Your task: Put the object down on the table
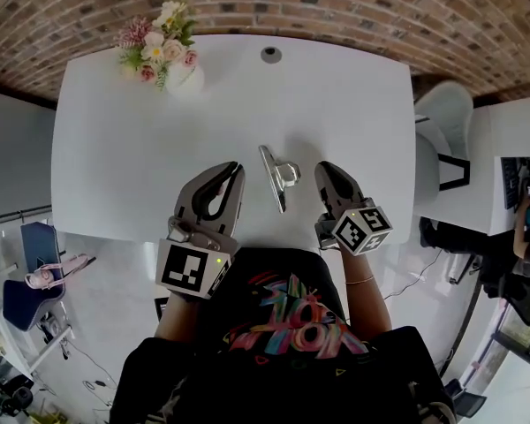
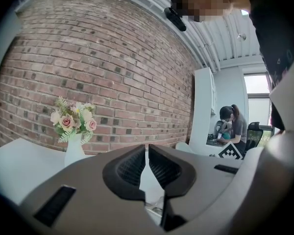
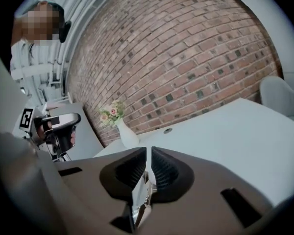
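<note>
1. The shiny silver metal clip point(image 1: 278, 177) lies on the big white table point(image 1: 115, 148). It looks like it has already been put down.
2. The clip sits between the two grippers. The left gripper point(image 1: 236, 170) is on its left side and the right gripper point(image 1: 322, 170) is on its right side.
3. The clip's long side runs from far to near. Its far end leans a little to the left.
4. Neither gripper seems to touch the clip. Both are just beside it, and I cannot tell which one is nearer. The clip's bent loop sticks out toward the right gripper.
5. In the left gripper view, the two dark jaws are pressed almost together, with only a thin slit between them. Nothing is held there.
6. In the right gripper view, the jaws are the same, almost together and holding nothing. A bit of the shiny clip shows low down past them, out on the table.
7. I think the job is done. To pick the clip up again, a gripper would first need to spread its jaws.
</note>
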Tool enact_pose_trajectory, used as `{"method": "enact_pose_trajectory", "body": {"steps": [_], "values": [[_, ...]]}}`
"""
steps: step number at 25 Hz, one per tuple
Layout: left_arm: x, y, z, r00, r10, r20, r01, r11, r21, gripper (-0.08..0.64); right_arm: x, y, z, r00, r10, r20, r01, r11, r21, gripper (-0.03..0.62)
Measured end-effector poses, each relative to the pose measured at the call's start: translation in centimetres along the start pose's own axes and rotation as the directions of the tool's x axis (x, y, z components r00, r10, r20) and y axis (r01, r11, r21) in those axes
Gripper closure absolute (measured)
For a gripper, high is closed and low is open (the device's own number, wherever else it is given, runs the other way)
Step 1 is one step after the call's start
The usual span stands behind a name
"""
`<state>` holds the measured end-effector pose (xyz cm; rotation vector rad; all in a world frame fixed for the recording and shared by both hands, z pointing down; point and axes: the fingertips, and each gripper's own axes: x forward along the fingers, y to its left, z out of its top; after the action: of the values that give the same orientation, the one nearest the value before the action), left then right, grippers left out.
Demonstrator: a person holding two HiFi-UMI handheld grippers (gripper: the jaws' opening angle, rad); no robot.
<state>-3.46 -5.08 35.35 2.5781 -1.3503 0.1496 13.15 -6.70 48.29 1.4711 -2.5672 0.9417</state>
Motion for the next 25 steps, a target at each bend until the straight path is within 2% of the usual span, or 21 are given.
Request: {"method": "enact_pose_trajectory", "body": {"steps": [4, 8, 17, 25], "values": [[-0.6, -0.2, 1.3, 1.000, 0.002, 0.029, -0.002, 1.000, 0.007, 0.522, -1.0, 2.1, 2.8, 0.999, 0.028, 0.023, -0.024, 0.990, -0.137, 0.546], [-1.3, -0.1, 2.4, 0.999, 0.012, 0.050, -0.013, 1.000, 0.016, 0.522, -2.1, 4.5, 5.8, 0.996, 0.066, 0.065, -0.051, 0.977, -0.208, 0.546], [-2.3, 0.1, 5.2, 0.994, -0.004, 0.114, 0.003, 1.000, 0.015, 0.522, -3.8, 9.2, 11.0, 0.990, 0.112, 0.089, -0.068, 0.916, -0.395, 0.554], [-2.4, -0.3, 6.6, 0.990, -0.077, 0.121, 0.073, 0.997, 0.040, 0.522, -5.4, 11.6, 15.2, 0.970, 0.136, 0.203, -0.045, 0.917, -0.396, 0.561]]}}
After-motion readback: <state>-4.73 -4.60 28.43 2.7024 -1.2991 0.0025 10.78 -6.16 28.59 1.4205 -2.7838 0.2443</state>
